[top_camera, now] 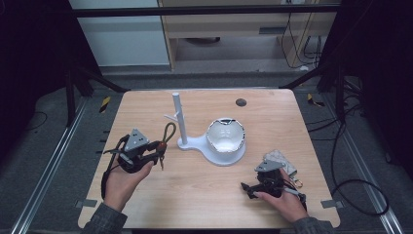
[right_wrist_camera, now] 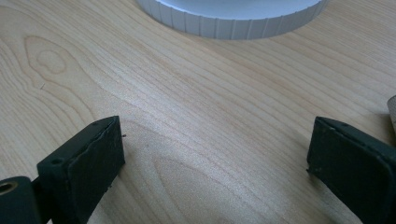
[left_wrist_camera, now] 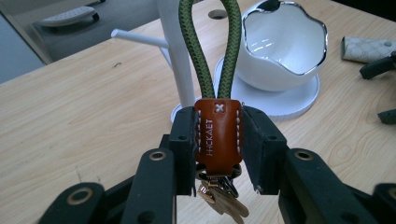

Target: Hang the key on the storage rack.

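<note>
**Key fob held for hanging on the white stand**

Item 1. Key fob (left_wrist_camera: 217, 135): brown leather tab with white stitching, green cord loop (left_wrist_camera: 211, 46) standing upright above it, brass keys (left_wrist_camera: 223, 200) dangling below. Location: off the table, clamped in the left gripper (top_camera: 157, 149), just left of the stand.

Item 2. Stand (top_camera: 179, 119): white post with a short side peg (left_wrist_camera: 140, 39), joined by a flat base to a white bowl (top_camera: 225, 135) with a wavy silver rim. Location: centre of the table (top_camera: 204, 195).

Item 3. Left gripper: jaws closed on both flanks of the leather tab, cord free above them.

Item 4. Right gripper (top_camera: 249, 188): jaws wide apart, holding nothing, resting low on the table near a patterned pouch (top_camera: 281, 160).

Handling note (judgement): the step appears to be hanging the loop on the peg. Keep the loop upright and open, bring it level with the peg tip, slide it on from the free end, and release only once the cord bears on the peg. Swinging keys may nudge the post; the stand's light base could shift.
</note>
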Motion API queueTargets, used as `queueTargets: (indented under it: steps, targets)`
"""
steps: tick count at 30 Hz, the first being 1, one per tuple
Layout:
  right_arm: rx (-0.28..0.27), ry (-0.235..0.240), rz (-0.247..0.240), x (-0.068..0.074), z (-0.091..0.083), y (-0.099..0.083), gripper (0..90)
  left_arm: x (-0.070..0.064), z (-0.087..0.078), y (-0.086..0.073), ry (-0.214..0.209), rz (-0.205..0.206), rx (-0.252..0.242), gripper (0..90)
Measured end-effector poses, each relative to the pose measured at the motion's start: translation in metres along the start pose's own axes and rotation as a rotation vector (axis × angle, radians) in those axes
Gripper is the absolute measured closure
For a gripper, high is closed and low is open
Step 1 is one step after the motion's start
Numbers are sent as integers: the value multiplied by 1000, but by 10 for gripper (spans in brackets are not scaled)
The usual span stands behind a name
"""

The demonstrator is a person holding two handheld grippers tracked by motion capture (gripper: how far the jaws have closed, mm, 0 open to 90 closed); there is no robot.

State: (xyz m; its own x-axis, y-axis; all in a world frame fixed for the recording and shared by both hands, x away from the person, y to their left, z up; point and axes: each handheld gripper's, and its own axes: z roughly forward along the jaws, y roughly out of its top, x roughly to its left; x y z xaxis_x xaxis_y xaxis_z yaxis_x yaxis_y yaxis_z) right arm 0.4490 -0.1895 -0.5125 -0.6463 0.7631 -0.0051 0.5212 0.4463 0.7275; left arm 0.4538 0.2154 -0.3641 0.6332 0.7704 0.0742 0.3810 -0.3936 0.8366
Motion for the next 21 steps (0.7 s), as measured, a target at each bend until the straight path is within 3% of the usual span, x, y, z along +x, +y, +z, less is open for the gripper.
queueTargets:
  steps: [7, 14, 21]
  targets:
    - [-2, 1, -10, 0, 0, -1, 39, -3, -3, 12, 18, 6, -36, 658]
    - [-1, 0, -13, -1, 0, -1, 39, 1, 10, 18, 26, 9, -23, 658]
    - [-1, 1, -13, -1, 0, -1, 39, 5, 22, 19, 34, -15, -23, 658]
